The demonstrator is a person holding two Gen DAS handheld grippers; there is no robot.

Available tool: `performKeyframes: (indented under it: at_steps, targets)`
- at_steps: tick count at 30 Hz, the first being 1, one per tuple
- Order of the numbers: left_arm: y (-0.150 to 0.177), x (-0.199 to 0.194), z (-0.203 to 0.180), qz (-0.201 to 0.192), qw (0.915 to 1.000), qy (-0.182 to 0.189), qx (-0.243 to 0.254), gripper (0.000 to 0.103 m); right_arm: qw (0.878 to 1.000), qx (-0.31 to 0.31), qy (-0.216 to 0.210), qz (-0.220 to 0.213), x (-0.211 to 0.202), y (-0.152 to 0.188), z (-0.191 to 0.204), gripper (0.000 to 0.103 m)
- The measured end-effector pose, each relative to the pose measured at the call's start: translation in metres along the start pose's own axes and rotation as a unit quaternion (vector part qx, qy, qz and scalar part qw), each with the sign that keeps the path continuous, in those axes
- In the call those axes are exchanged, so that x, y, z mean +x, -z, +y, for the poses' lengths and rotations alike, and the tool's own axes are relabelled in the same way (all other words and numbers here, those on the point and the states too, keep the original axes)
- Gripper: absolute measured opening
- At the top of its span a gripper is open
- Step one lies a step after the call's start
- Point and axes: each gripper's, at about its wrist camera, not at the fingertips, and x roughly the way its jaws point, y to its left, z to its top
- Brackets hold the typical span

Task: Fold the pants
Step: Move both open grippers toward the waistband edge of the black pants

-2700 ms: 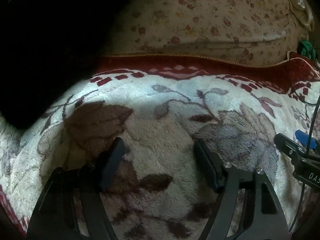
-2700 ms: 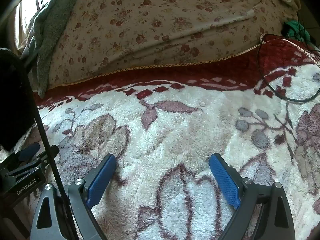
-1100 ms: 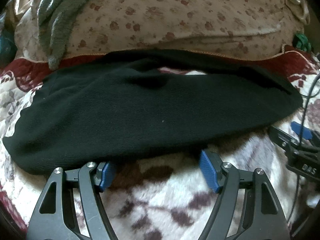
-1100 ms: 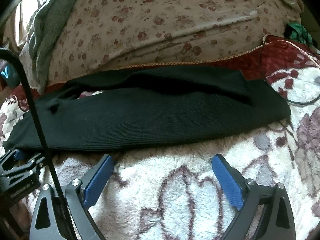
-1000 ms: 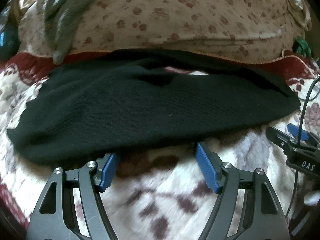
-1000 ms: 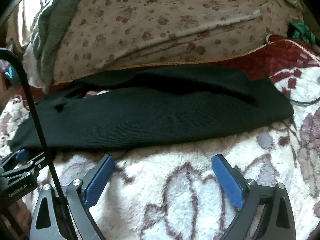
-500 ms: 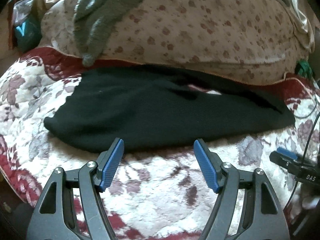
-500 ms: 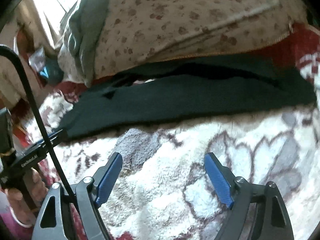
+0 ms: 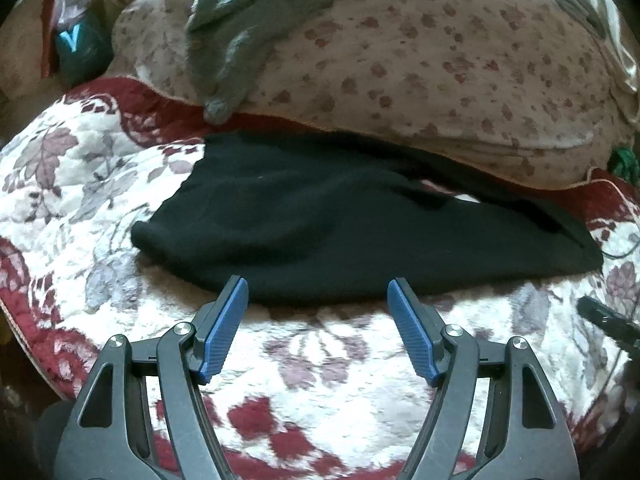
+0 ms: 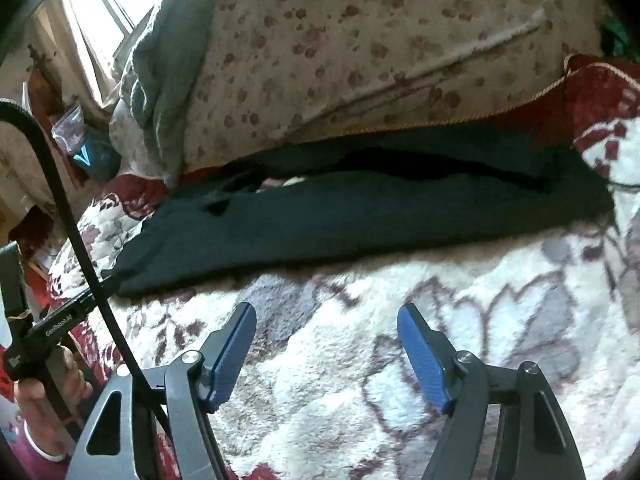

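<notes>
The black pants (image 9: 360,232) lie stretched sideways across a fluffy white and maroon floral blanket (image 9: 320,360), their far edge against a floral pillow. My left gripper (image 9: 318,292) is open and empty, its blue pads just short of the pants' near edge. My right gripper (image 10: 326,316) is open and empty, over the blanket a little short of the pants (image 10: 360,208). The left gripper's handle and the hand that holds it show at the left of the right wrist view (image 10: 44,336).
A large floral pillow (image 9: 420,60) with a grey knit cloth (image 9: 240,28) draped on it lies behind the pants. A teal item (image 9: 76,48) sits at the far left. The blanket's near edge drops off at the left (image 9: 24,320). A black cable (image 10: 72,216) hangs in the right wrist view.
Both grippers have pulled back and away from the pants, which now lie farther off and flat on the blanket. Both stay open.
</notes>
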Motion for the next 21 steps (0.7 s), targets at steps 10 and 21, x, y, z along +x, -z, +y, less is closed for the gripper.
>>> performKeyframes:
  at_steps: [10,21]
  targets:
    - [0.001,0.011,0.021,0.015,0.9997,-0.006,-0.017,0.073,0.999,0.029,0.005,-0.013,-0.009,-0.006,-0.016,0.072]
    - [0.007,0.031,0.065,0.045,0.9936,0.010,-0.103,0.073,0.996,0.093,0.005,-0.017,-0.002,-0.010,-0.056,0.072]
